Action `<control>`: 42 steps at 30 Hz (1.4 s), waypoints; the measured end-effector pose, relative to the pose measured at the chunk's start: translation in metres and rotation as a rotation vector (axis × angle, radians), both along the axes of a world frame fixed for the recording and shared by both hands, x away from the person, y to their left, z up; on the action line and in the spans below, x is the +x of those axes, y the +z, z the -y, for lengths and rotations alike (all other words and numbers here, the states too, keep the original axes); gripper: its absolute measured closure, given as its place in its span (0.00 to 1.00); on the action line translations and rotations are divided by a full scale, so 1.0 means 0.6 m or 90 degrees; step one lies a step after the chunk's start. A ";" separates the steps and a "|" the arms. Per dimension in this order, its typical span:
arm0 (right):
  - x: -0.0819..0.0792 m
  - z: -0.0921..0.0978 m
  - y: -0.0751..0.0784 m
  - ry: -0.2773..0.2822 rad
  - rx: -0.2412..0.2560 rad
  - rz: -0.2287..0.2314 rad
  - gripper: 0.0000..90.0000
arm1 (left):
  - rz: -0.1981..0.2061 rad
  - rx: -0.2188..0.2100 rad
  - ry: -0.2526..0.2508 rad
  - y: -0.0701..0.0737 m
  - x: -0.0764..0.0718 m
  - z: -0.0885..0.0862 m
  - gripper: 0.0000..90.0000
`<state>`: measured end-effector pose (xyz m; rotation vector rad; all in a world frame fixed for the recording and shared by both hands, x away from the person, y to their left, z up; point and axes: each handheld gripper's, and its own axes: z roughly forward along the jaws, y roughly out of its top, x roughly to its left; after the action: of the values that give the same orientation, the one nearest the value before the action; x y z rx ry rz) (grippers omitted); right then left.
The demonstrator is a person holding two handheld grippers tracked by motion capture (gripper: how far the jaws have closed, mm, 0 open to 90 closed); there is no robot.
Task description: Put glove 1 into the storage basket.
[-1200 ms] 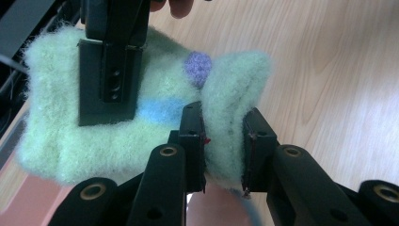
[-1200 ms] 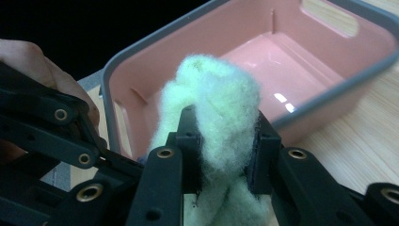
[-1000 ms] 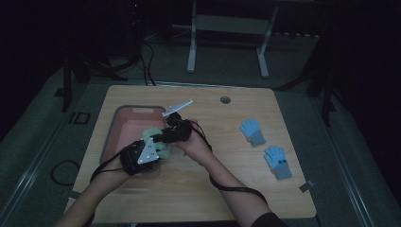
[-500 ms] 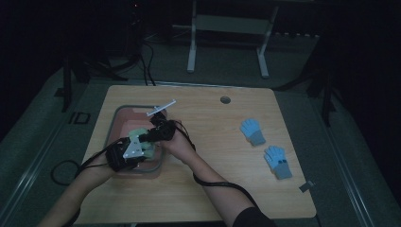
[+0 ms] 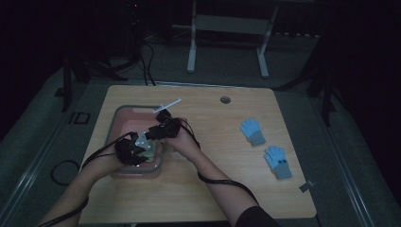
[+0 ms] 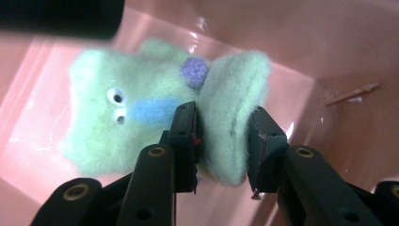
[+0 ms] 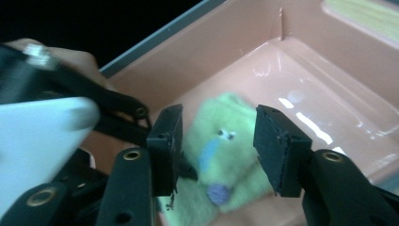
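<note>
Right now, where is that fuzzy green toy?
The green toy lies in the pink tub at the table's left side, gripped by the left claw, with the right claw open above it.

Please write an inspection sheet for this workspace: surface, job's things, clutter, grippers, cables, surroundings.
Surface: wooden table, with a round hole near the far edge.
Job's things: green plush toy with a purple nose and a blue patch, lying in the pink tub.
Clutter: two blue gloves at the table's right; a small grey piece near the right front corner.
Grippers: left hand-held gripper shut on the toy's limb; right hand-held gripper open above the toy.
Cables: black cables trail from both grippers along the forearms.
Surroundings: dark room, grey floor, a white stand beyond the table.
</note>
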<state>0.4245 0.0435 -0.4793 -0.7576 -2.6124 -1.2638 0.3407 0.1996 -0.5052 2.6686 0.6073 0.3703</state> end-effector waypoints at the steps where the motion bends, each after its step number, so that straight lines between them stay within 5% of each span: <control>1: 0.000 0.005 0.003 0.000 0.001 0.003 0.57 | -0.007 -0.004 0.003 0.000 0.001 0.001 0.73; 6: -0.003 0.033 0.011 -0.007 0.009 0.014 0.55 | -0.028 0.003 0.013 -0.002 0.006 0.006 0.61; 9: -0.006 0.050 0.013 -0.011 0.010 0.017 0.53 | -0.016 -0.003 0.024 0.001 0.002 0.007 0.51; 18: -0.028 0.099 0.031 -0.003 0.029 0.040 0.48 | 0.023 -0.098 0.104 0.033 -0.006 -0.005 0.18; 21: -0.038 0.113 0.037 0.003 0.034 0.049 0.46 | 0.051 -0.137 0.113 0.046 -0.019 0.003 0.16; 26: -0.050 0.140 0.040 0.004 0.039 0.053 0.45 | 0.048 -0.192 0.102 0.066 -0.038 0.025 0.14; 35: -0.060 0.190 0.034 0.003 0.024 0.056 0.31 | 0.045 -0.243 0.075 0.079 -0.058 0.075 0.14; 42: -0.063 0.224 0.020 0.008 0.011 0.049 0.25 | 0.049 -0.243 0.058 0.072 -0.063 0.106 0.08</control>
<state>0.3864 -0.0908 -0.4675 -0.7009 -2.6579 -1.3375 0.3029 0.1363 -0.4622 2.2590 0.6995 0.3416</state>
